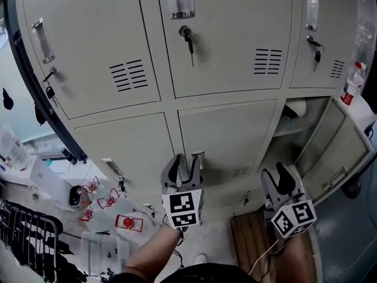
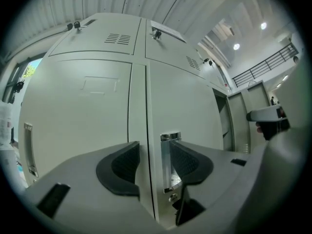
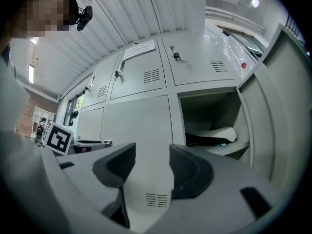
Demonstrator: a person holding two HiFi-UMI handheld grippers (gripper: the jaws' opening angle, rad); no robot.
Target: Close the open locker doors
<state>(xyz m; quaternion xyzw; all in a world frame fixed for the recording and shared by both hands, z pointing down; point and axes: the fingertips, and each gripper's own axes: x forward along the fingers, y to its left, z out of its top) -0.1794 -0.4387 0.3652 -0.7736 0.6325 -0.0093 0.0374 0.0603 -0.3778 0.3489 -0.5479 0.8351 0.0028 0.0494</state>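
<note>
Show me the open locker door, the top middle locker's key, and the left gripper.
open locker door (image 1: 340,152): head view, inner face.
key (image 1: 187,35): head view, at the lock.
left gripper (image 1: 185,161): head view, between fingertips.

lower right locker door (image 1: 337,149) hangs open; left claw (image 1: 184,163) near handle (image 1: 197,154).

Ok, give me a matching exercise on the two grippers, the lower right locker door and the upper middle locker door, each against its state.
Things:
1 left gripper
2 right gripper
3 lower right locker door
4 upper middle locker door

States:
A swung open
B closed, key in its lock
C fingers apart, nothing between them
D fingers apart, a metal handle between them

Pairs: 1-D, 2-C, 3-A, 4-B
</note>
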